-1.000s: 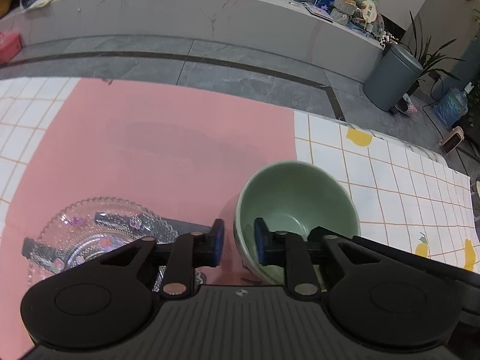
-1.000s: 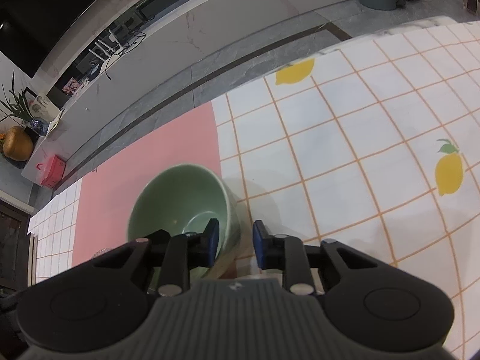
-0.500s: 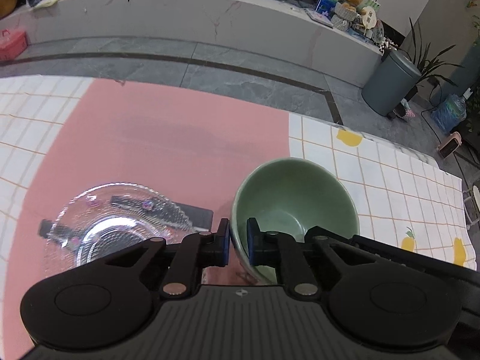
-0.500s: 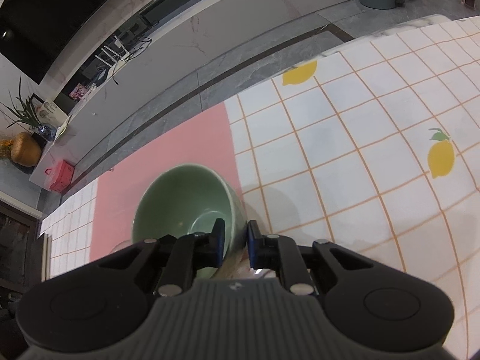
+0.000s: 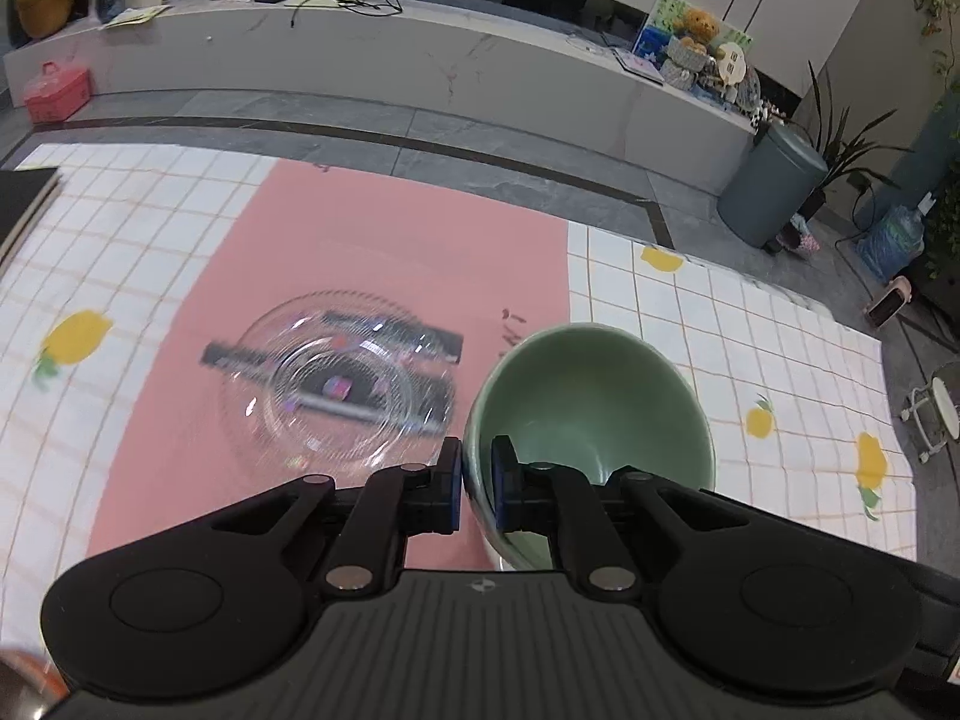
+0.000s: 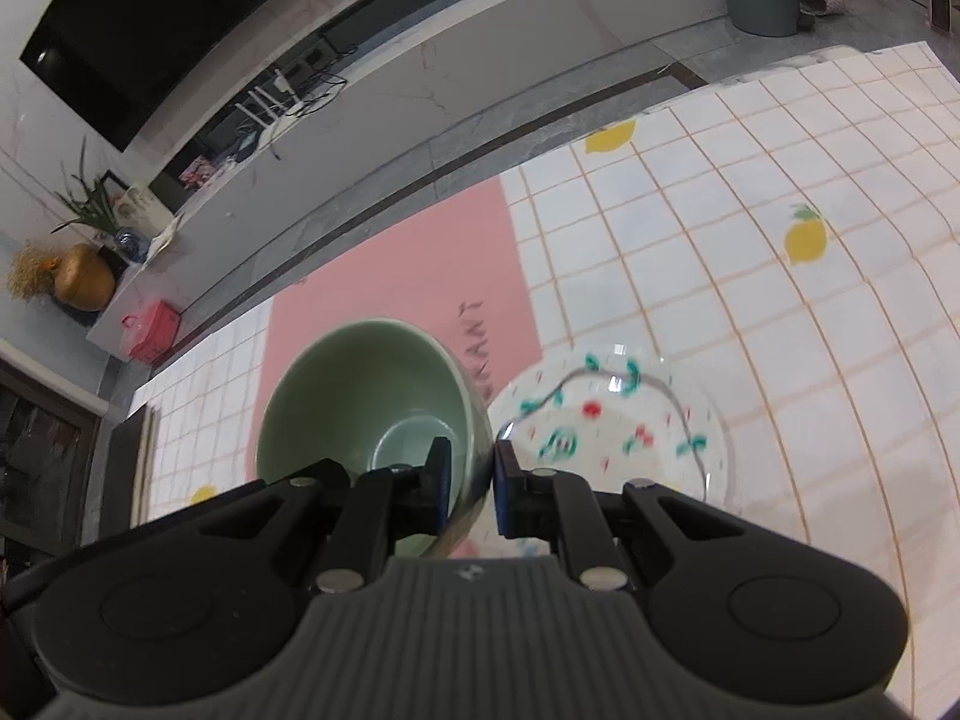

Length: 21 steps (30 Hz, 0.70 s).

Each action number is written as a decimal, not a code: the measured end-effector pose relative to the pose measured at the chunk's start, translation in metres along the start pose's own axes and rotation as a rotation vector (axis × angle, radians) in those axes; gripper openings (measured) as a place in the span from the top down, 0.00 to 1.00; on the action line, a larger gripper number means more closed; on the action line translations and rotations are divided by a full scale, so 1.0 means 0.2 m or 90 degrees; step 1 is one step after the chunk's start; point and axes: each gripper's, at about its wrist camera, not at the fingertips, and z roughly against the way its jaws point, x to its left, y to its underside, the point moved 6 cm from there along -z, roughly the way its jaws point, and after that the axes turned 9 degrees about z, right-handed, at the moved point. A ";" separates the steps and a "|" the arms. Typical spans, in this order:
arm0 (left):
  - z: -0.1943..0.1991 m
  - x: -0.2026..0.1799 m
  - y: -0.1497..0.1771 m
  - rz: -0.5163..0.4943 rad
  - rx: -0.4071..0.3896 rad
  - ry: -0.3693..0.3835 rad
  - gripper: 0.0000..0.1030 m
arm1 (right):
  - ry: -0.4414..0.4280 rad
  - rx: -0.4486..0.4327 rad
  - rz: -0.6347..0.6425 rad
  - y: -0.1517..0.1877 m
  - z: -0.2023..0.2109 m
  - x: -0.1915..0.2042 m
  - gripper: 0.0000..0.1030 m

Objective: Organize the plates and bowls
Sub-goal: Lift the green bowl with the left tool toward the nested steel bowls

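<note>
A lemon-print checked tablecloth (image 5: 750, 324) with a pink centre panel covers the table. The green bowl (image 5: 591, 405) hangs above the pink panel's right edge, its rim pinched on opposite sides by the left gripper (image 5: 477, 483) and the right gripper (image 6: 471, 483). A clear glass plate (image 5: 336, 387) lies mid-panel; a cherry-patterned glass plate (image 6: 618, 426) sits on the checks beside the bowl.

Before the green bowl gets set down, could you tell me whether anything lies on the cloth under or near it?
Yes. The green bowl, pinched at its rim by both tools, hangs between a clear glass dish on the pink mat and a patterned glass plate on the checked cloth.
</note>
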 end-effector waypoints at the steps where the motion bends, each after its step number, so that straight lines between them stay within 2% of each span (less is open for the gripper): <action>1: 0.03 0.02 0.01 0.001 -0.002 0.000 0.90 | -0.003 0.000 0.000 0.03 0.03 0.02 0.88; 10: 0.33 0.19 0.11 0.014 -0.028 0.004 0.90 | -0.028 0.006 0.014 0.28 0.22 0.23 0.88; 21: 0.66 0.52 0.21 0.048 -0.053 -0.013 0.90 | -0.076 0.018 0.066 0.53 0.37 0.59 0.88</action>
